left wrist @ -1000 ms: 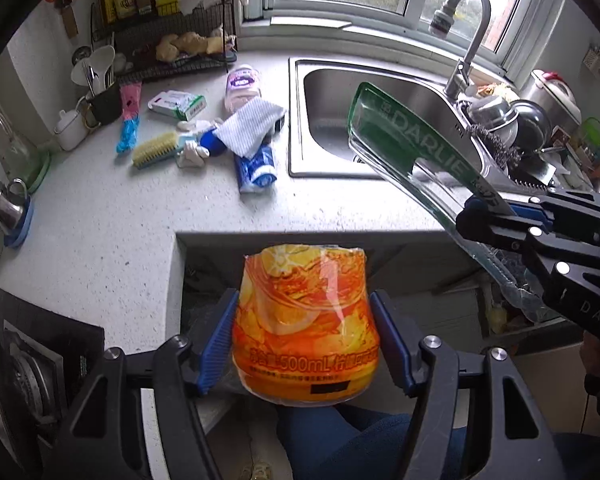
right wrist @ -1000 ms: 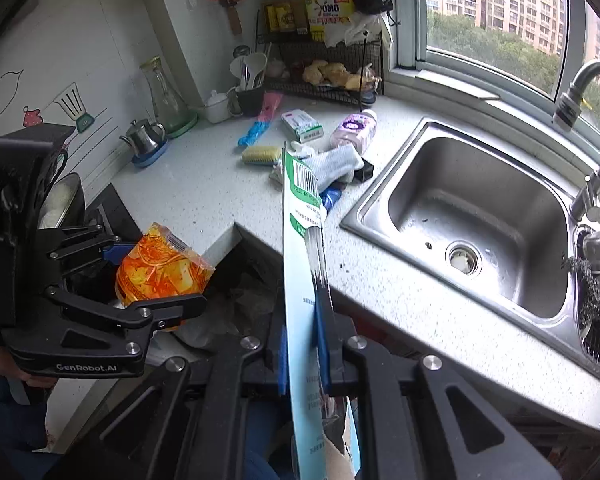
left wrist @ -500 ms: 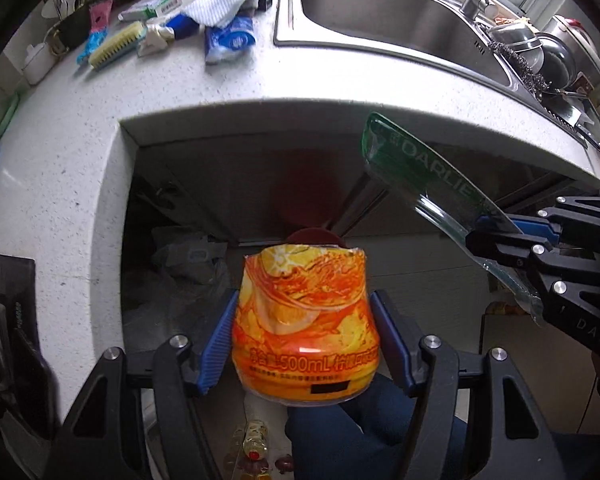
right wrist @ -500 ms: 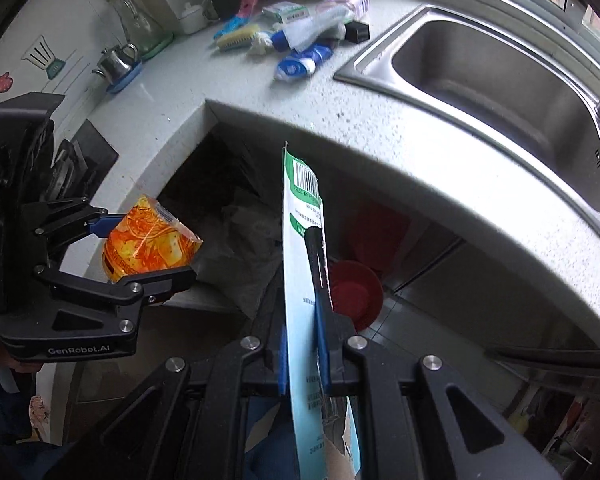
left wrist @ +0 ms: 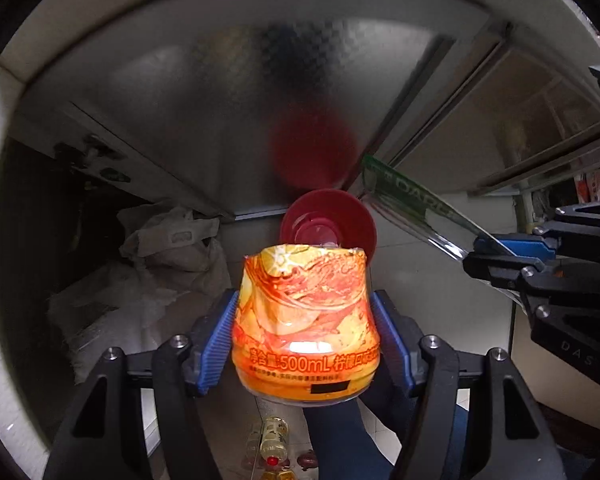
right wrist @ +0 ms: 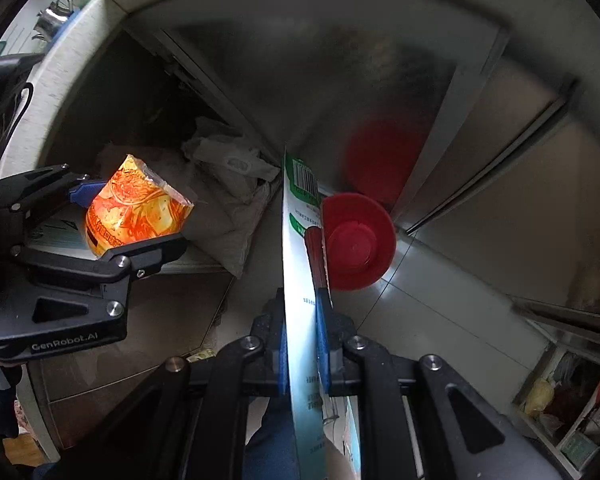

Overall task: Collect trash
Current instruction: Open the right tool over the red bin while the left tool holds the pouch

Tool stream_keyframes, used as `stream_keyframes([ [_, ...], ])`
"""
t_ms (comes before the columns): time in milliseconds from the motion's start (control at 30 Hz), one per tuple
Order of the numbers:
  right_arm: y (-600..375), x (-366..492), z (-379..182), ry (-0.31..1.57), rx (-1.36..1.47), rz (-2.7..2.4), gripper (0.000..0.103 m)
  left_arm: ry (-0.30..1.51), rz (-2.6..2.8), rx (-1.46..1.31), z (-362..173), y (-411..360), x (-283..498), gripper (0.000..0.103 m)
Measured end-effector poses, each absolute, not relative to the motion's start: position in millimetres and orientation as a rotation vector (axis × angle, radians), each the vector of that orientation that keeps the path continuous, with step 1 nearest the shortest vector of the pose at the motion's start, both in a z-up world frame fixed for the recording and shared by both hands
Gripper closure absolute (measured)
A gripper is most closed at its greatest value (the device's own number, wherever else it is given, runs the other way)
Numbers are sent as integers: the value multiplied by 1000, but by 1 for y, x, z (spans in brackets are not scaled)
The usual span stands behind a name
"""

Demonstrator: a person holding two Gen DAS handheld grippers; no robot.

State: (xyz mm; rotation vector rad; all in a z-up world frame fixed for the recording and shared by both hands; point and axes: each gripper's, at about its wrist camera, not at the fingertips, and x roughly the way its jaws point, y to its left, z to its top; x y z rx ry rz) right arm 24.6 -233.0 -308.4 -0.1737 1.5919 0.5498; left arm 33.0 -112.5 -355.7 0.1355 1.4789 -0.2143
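Note:
My left gripper (left wrist: 304, 344) is shut on an orange drink-bottle label wrapper (left wrist: 305, 320), held below counter height; it also shows in the right wrist view (right wrist: 134, 210). My right gripper (right wrist: 303, 344) is shut on a flat green-and-white toothbrush blister pack (right wrist: 300, 248), held edge-on; it shows at the right of the left wrist view (left wrist: 412, 208). A red round bin (left wrist: 328, 222) stands on the floor ahead of both grippers, and it shows just right of the pack in the right wrist view (right wrist: 358, 240).
A steel cabinet front (left wrist: 236, 92) under the counter rises behind the bin and reflects it. White plastic bags (left wrist: 156, 268) lie in the open cabinet at the left. Small bottles (left wrist: 268, 440) lie on the floor tiles below my left gripper.
Both grippers dropped from above the countertop to below its edge, each keeping its item. The counter and sink left view; the red bin on the floor came nearer.

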Motion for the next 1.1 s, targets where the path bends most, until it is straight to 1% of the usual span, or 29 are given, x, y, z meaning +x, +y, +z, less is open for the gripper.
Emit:
stream_keyframes([
  [200,-227,30,-378,1638,-203,572,92,1538,-213,150,-421,-104,46,39],
  [333,-226,28,-413,1655,-239,571,92,1558,-220,176,-453,-98,50,39],
  [433,-225,33,-428,1674,-232,562,92,1569,-220,193,-472,-99,53,39],
  [700,-221,36,-452,1698,-200,528,91,1582,-223,178,-492,-92,63,39],
  [733,-221,37,-453,1692,-203,522,90,1585,-222,182,-495,-91,64,39],
  [800,-220,39,-457,1695,-211,513,75,1591,-217,184,-500,-89,66,39],
  [833,-220,40,-459,1695,-214,511,57,1595,-218,185,-503,-87,67,39],
  [867,-219,41,-460,1688,-214,518,48,1600,-220,183,-504,-86,68,39],
  [933,-219,41,-460,1661,-229,521,47,1595,-232,187,-503,-87,68,39],
  [967,-221,41,-457,1648,-230,517,41,1591,-238,191,-501,-89,67,39],
  [1033,-226,39,-453,1637,-207,521,34,1583,-251,195,-500,-90,67,39],
  [1100,-231,37,-448,1632,-194,512,34,1578,-259,191,-498,-91,67,39],
])
